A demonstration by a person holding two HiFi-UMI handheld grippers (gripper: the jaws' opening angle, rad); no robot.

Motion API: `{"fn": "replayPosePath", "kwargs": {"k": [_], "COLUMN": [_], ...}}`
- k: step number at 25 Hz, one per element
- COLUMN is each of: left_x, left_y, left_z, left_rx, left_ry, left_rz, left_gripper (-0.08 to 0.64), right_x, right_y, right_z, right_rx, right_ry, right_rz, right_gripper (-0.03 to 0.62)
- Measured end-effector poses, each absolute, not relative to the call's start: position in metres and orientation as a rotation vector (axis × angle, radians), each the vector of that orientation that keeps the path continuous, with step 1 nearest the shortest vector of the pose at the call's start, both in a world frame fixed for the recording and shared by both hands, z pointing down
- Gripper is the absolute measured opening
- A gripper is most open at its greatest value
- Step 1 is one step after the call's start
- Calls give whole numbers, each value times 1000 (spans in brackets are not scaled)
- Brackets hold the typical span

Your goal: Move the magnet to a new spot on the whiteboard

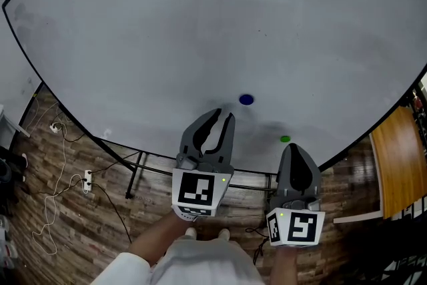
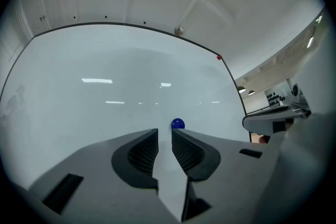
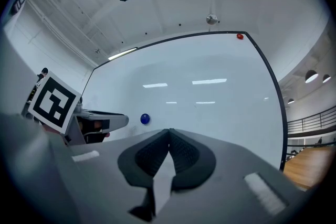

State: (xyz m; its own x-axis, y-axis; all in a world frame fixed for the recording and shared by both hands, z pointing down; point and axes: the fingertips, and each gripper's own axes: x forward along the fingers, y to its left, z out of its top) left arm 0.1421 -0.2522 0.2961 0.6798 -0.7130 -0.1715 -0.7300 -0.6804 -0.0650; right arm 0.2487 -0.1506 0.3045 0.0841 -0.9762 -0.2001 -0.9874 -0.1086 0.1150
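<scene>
The large white whiteboard with a thin black frame (image 1: 167, 30) fills the upper part of the head view. Its slick face is the main hazard, since anything nudged on it probably slides. The grey left gripper (image 1: 224, 114) sits at lower centre with its jaws a narrow gap apart and nothing between them. The grey right gripper (image 1: 293, 147), at lower right, has its jaws together and empty. The small round blue magnet (image 1: 246, 99) clings to the board just up and right of the left tips. In the left gripper view the blue magnet (image 2: 177, 124) lies off the gap's line, ahead of the right-hand jaw. That jaw would likely shove it aside rather than straddle it, and so narrow a gap may not admit it. The small green magnet (image 1: 285, 139) near the right gripper could be knocked.
</scene>
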Motion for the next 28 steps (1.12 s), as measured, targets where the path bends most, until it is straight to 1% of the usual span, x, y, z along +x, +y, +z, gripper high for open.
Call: {"fn": "replayPosePath", "kwargs": {"k": [8, 22, 28], "left_x": [97, -1, -29], "left_y": [-239, -227, -223], "left_z": [308, 329, 343], "left_rx": [-2752, -2717, -2720], "left_ry": [1259, 1391, 1440], "left_rz": [161, 125, 93], "left_gripper": [8, 6, 6], "right_x": [228, 177, 160], "right_y": [-152, -172, -176], "right_z": [306, 321, 330], "right_rx": [-2204, -2082, -2046], "right_ry": [2104, 2243, 2298], "right_rz": [411, 385, 353], "right_gripper": [0, 0, 0]}}
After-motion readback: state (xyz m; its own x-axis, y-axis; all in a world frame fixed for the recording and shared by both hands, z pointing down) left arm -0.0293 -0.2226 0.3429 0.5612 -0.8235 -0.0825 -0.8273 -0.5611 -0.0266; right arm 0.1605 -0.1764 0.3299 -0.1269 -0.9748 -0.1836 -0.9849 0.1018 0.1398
